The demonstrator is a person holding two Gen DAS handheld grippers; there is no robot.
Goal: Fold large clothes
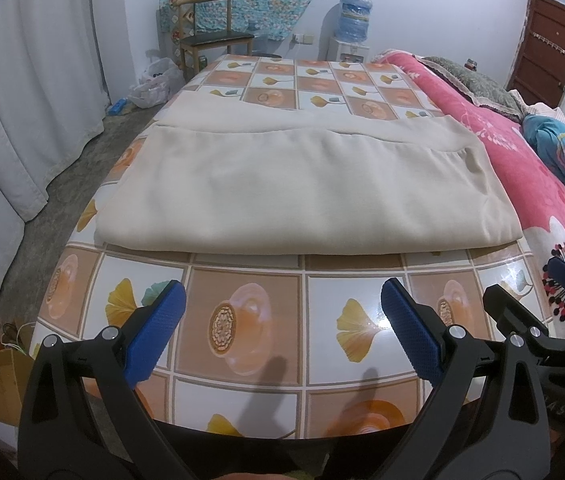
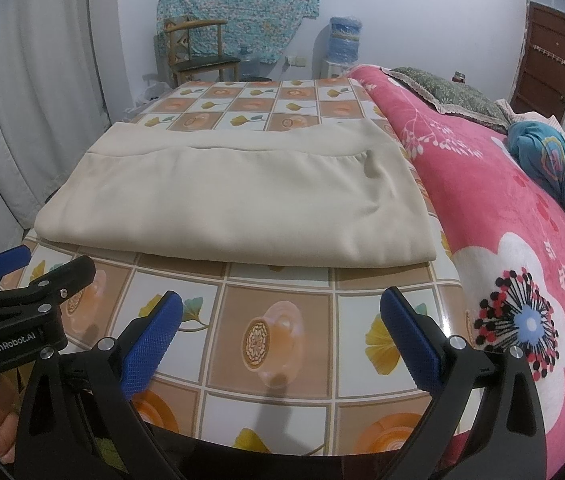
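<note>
Item: beige garment (image 1: 294, 196), large, plain cloth, laid flat on desk (image 1: 242, 328) with tiled leaf-and-cup oilcloth; lying across the middle of the desk, well short of the near edge, right side close to the pink flowered blanket (image 2: 502, 208) of the bed alongside. Condition: already doubled over at least once, judging by the rounded thick fold along the near edge and the upper layer ending in a hemmed line short of the far edge, a strip of under layer showing beyond it; top face smooth, slight gather and a small dark mark near the far right corner. Left claw (image 1: 282, 332): released, blue pads wide apart, nothing between them, held above bare desk just in front of the near fold, not touching cloth. Right claw (image 2: 282, 332): likewise released and empty, over the desk near the near right part of the garment, just beside the left one; each visible at the edge of the other's view. Progress, as judged: first fold or folds done, bundle still broad and long; probably one or more folds left, likely side to side, to bring it down to a compact stack; no grasp begun. Whether sleeves or legs are tucked inside: cannot tell. Surroundings: wooden chair (image 1: 210, 28), water dispenser (image 1: 352, 36), white curtain (image 1: 22, 100), brown door (image 1: 542, 48), patterned cloth hung on far wall.
</note>
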